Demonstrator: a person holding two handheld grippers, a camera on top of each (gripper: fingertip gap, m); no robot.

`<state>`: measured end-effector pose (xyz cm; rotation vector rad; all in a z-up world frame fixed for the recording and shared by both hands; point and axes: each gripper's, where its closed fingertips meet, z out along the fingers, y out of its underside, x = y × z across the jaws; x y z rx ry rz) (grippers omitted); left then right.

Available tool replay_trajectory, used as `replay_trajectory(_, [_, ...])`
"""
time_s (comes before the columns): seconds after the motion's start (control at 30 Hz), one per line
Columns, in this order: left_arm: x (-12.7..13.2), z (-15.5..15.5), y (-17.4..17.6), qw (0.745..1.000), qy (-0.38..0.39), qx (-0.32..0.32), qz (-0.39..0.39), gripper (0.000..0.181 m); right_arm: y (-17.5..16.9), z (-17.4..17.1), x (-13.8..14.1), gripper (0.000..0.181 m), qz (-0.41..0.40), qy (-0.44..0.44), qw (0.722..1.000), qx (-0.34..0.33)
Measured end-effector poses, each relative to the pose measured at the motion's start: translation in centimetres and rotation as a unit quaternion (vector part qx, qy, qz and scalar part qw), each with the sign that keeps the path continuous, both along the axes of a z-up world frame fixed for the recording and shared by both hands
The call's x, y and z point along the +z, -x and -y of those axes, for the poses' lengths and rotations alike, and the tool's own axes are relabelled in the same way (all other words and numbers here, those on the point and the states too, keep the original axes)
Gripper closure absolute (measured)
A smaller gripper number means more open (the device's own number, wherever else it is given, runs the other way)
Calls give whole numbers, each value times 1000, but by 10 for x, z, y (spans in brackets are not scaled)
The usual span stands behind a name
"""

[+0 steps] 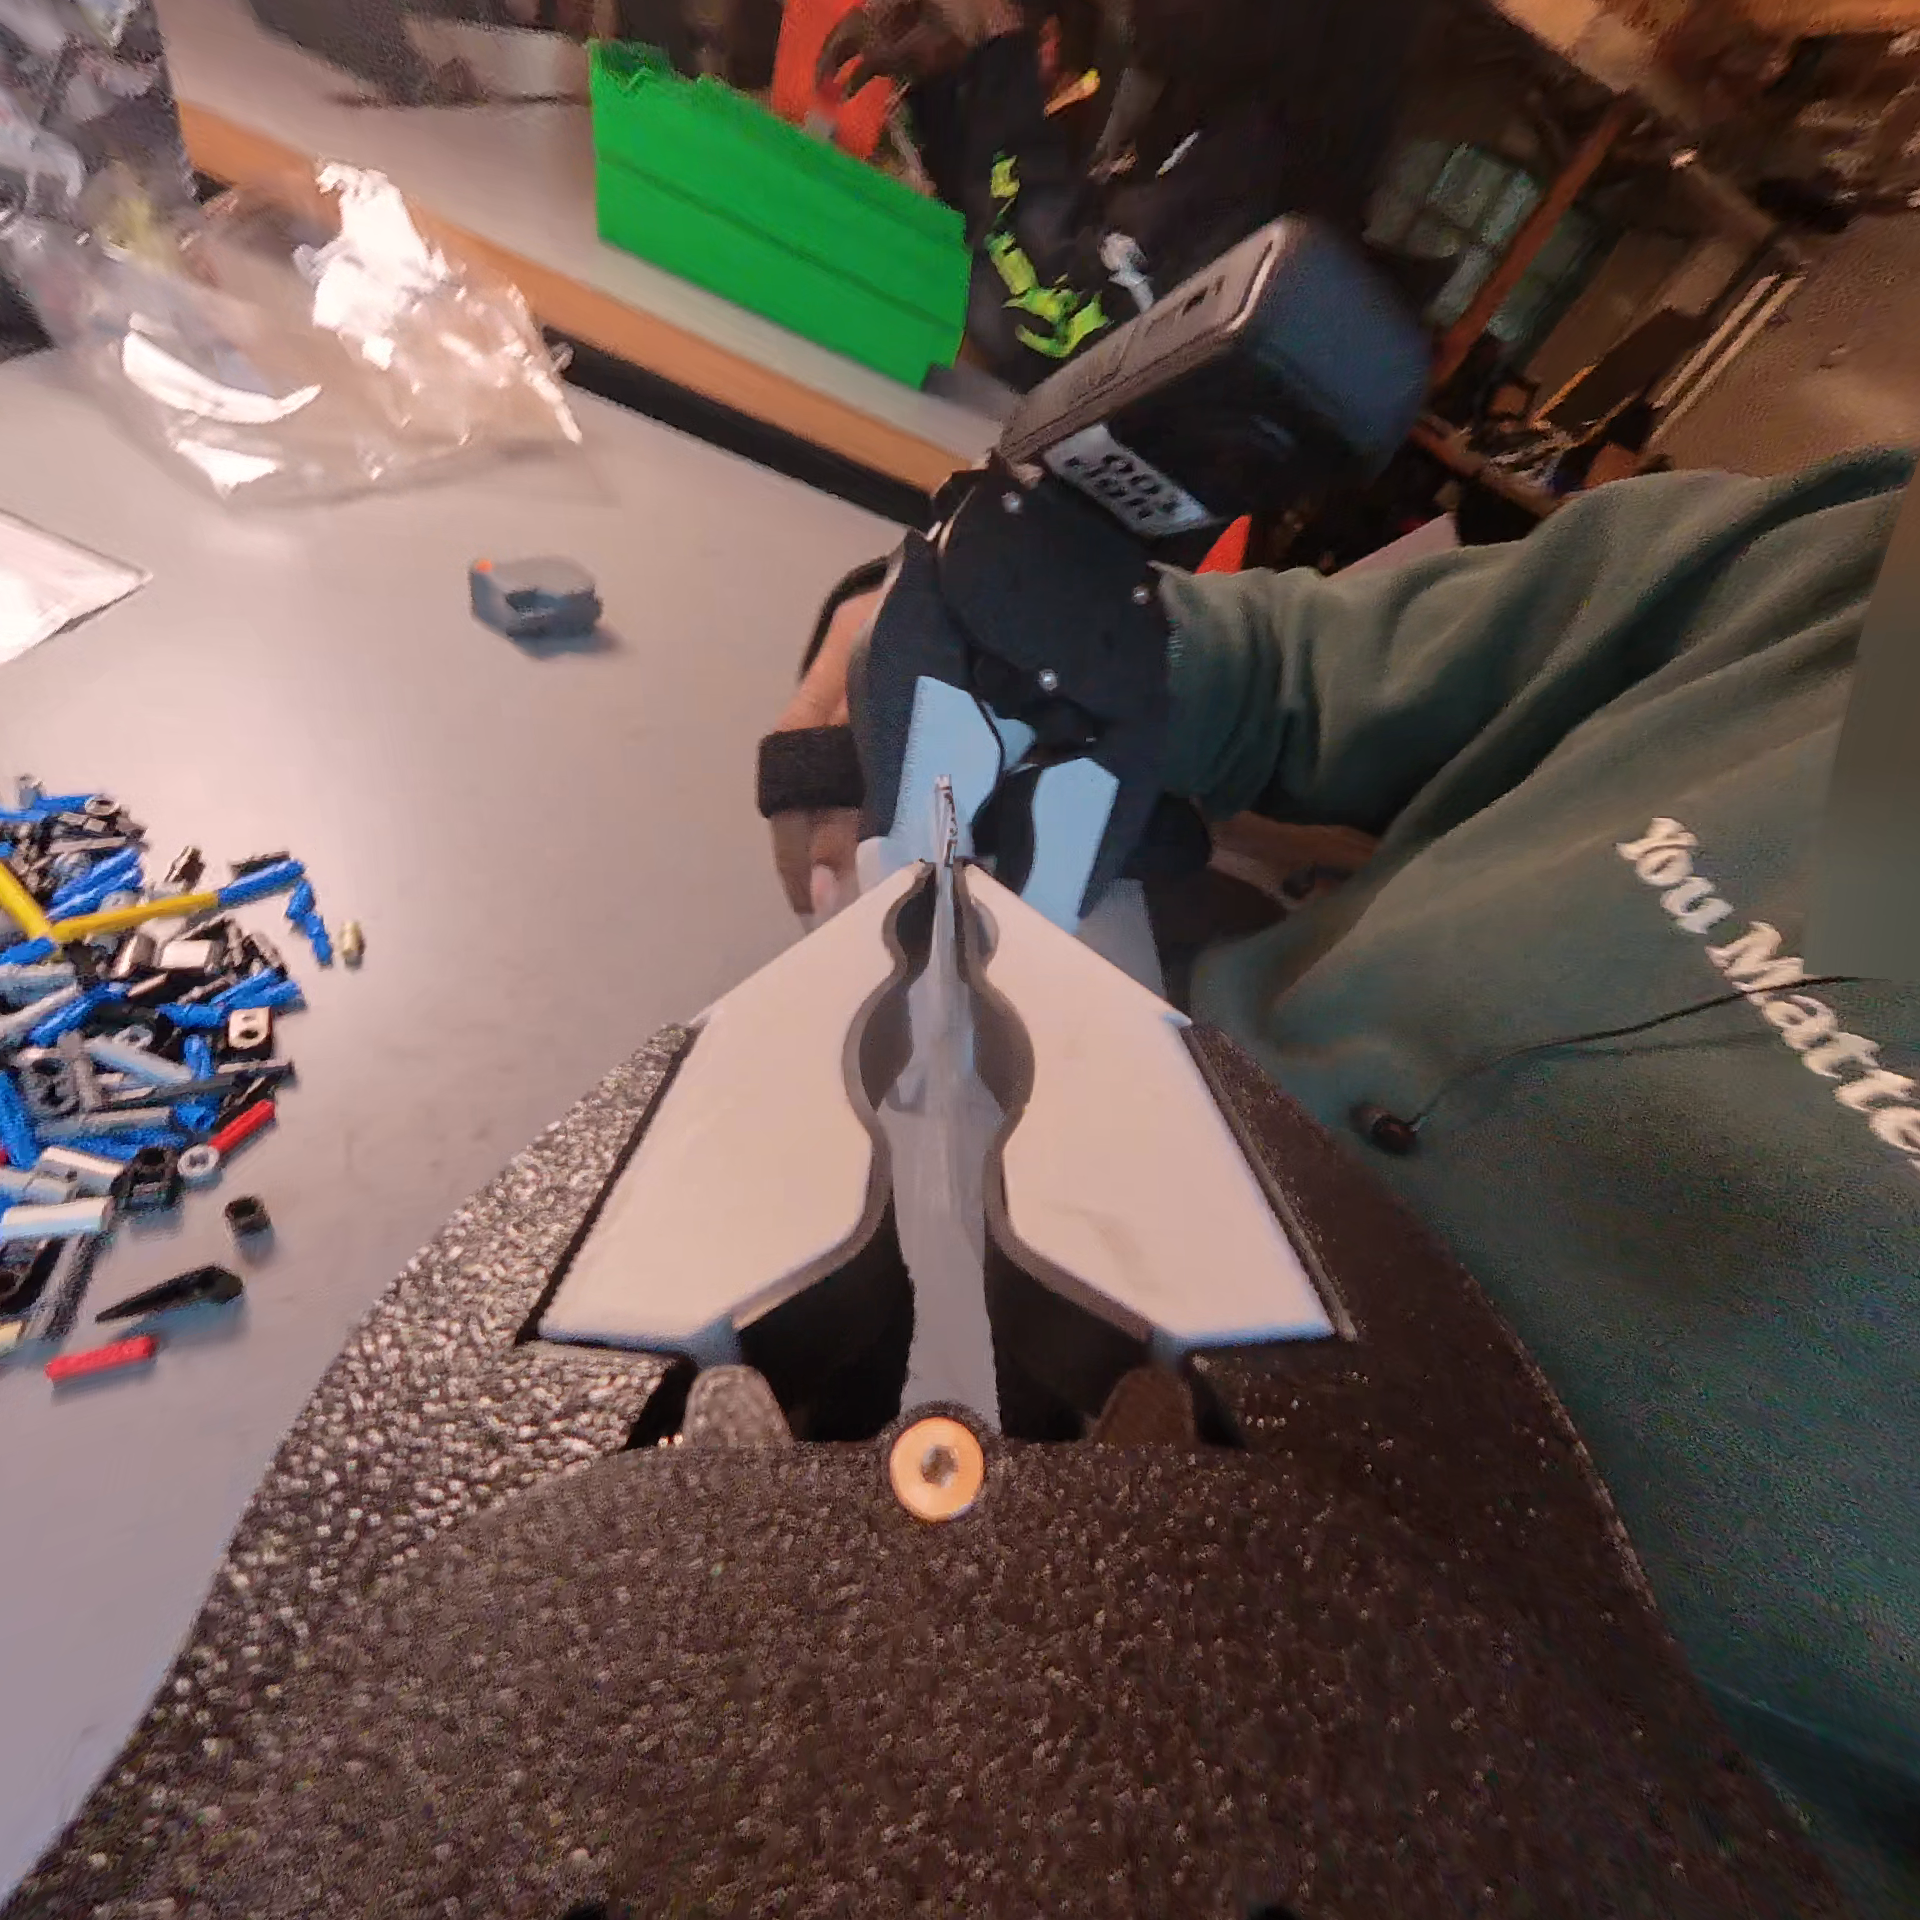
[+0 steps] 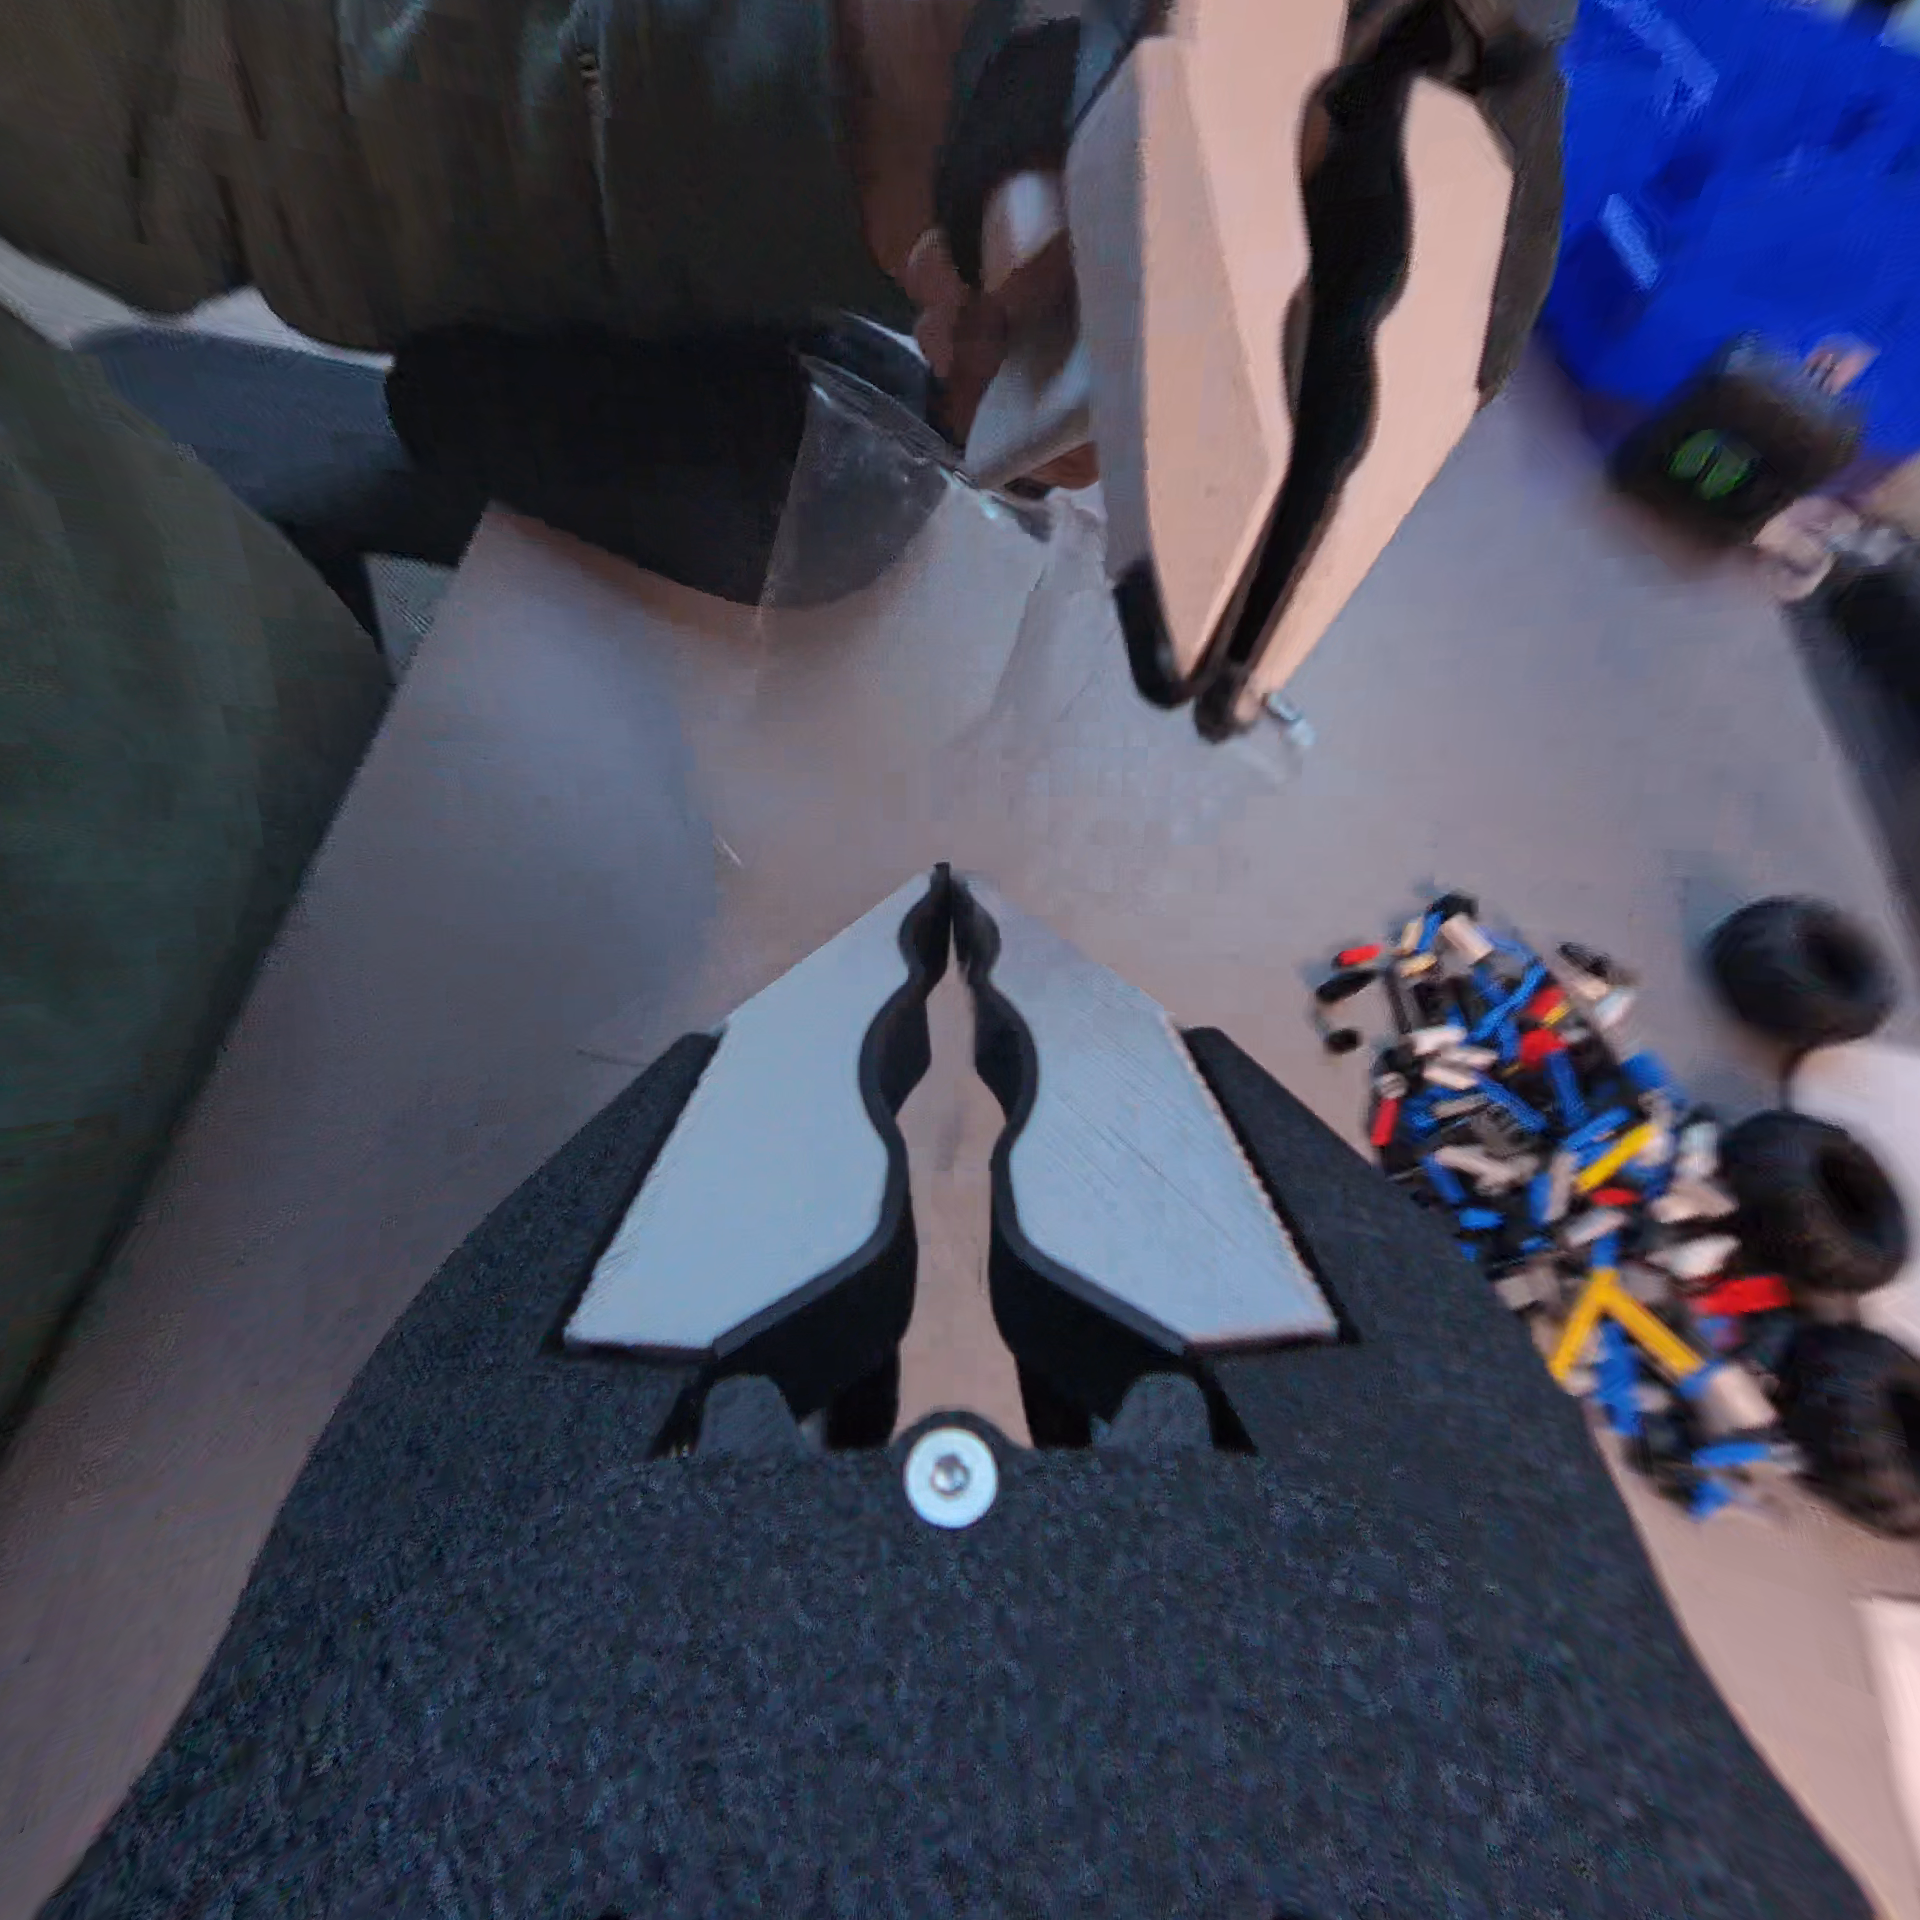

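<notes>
The left gripper (image 1: 943,868) pinches a tiny metal piece (image 1: 945,821), too small to identify. The right gripper (image 2: 943,878) is closed, empty. The brick pile (image 1: 125,1049) is cut off at frame left.

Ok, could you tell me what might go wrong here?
The small grey piece is pinched only at the tips of the left tool, so it could slip out. Dropped, it might be lost in the pile of small parts. The shut right tool is close, so the two could bump.
</notes>
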<state>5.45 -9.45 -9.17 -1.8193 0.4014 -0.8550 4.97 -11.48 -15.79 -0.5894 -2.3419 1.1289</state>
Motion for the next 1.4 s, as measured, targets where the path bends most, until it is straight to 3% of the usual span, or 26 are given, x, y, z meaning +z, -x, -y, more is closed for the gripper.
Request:
replay_trajectory(0.07, [18, 12, 2, 999, -30, -31, 31, 174, -8, -5, 15, 181, -98, -49, 992, 58])
replay_trajectory(0.13, [28, 17, 8, 997, -50, -40, 41, 169, -20, -8, 24, 181, -136, -85, 982, 100])
replay_trajectory(0.23, [17, 11, 8, 997, -51, -43, -29, 163, -36, -16, 20, 181, -136, -163, 966, 151])
replay_trajectory(0.33, [-1, 9, -22, 992, 9, -108, -58, 152, -39, -21, 18, 181, -158, -242, 940, 179])
replay_trajectory(0.5, [-15, 7, -53, 974, 78, -205, 55, 107, -42, -9, 32, 181, -224, -301, 904, 204])
replay_trajectory(0.57, [-16, 5, -58, 963, 92, -224, 116, 103, -42, -3, 34, 181, -251, -314, 892, 205])
replay_trajectory(0.67, [-29, 5, -67, 967, 76, -232, 74, 130, -44, -2, 30, 181, -262, -331, 882, 209])
replay_trajectory(0.8, [-23, 3, -60, 978, 35, -204, 26, 165, -47, -13, 28, 181, -248, -330, 890, 194])
replay_trajectory(1.0, [-16, -1, -50, 984, 14, -176, 27, 173, -59, -22, 31, 181, -185, -289, 923, 173])
replay_trajectory(1.2, [-15, -11, -35, 991, 14, -129, 45, 181, -94, -18, 36, 181, -16, -135, 973, 184])
replay_trajectory(1.4, [-3, -20, -12, 992, 1, -76, 99, 181, -84, -30, 49, 181, -4, -35, 988, 151])
